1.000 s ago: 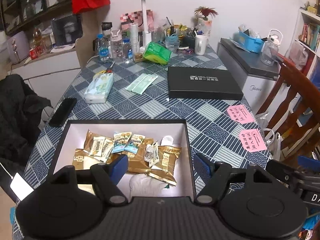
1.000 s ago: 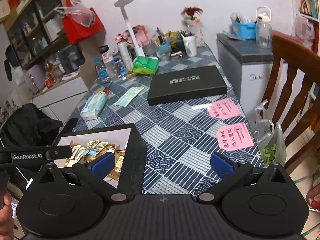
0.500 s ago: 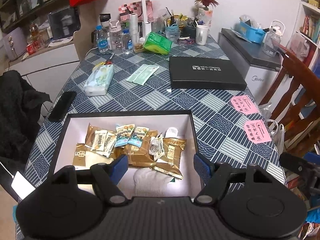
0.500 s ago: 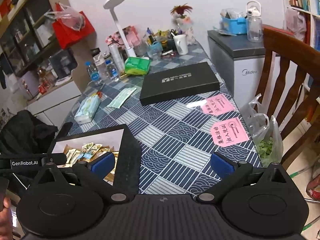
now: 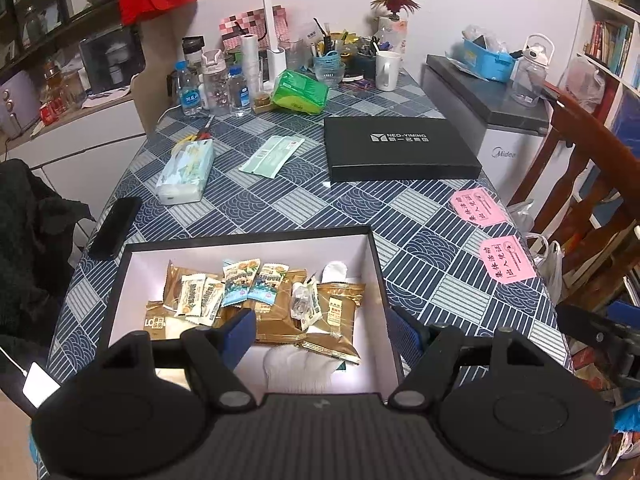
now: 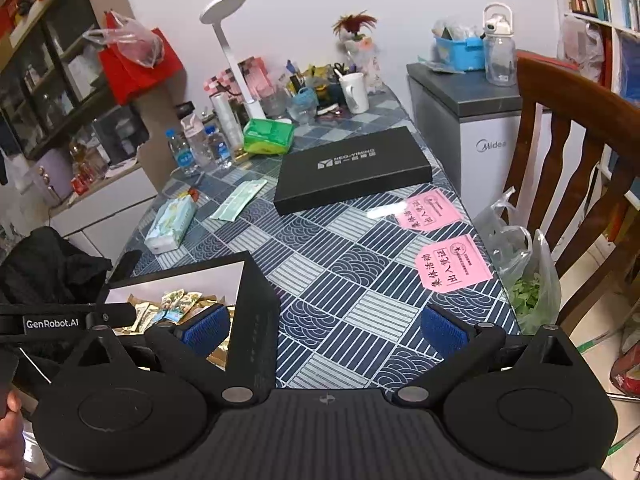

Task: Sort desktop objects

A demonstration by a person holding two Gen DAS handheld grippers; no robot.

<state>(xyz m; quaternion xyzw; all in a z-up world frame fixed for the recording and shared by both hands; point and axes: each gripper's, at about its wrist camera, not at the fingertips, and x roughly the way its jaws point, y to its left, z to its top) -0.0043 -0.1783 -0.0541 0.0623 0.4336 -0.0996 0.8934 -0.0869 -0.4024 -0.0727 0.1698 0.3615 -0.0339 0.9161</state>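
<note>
An open black box (image 5: 382, 280) with a white inside sits at the near end of the table and holds several snack packets (image 5: 248, 288) and a white glove (image 5: 298, 366). My left gripper (image 5: 324, 330) hovers open above the box's near edge, holding nothing. My right gripper (image 6: 324, 330) is open to the right of the box (image 6: 256, 320), over the patterned tablecloth. The box's black lid (image 5: 400, 150) lies flat further back on the right. Two pink cards (image 6: 452, 264) lie near the right table edge.
A tissue pack (image 5: 186, 172), a green sachet (image 5: 272, 156) and a black phone (image 5: 114, 228) lie on the table. Bottles (image 5: 214, 88), a green pack (image 5: 300, 94), a mug (image 5: 386, 70) and a lamp crowd the far end. A wooden chair (image 6: 568, 168) stands right.
Both grippers have pulled back and risen slightly, so the table looks farther away. Neither took hold of anything; the objects on the table have not moved.
</note>
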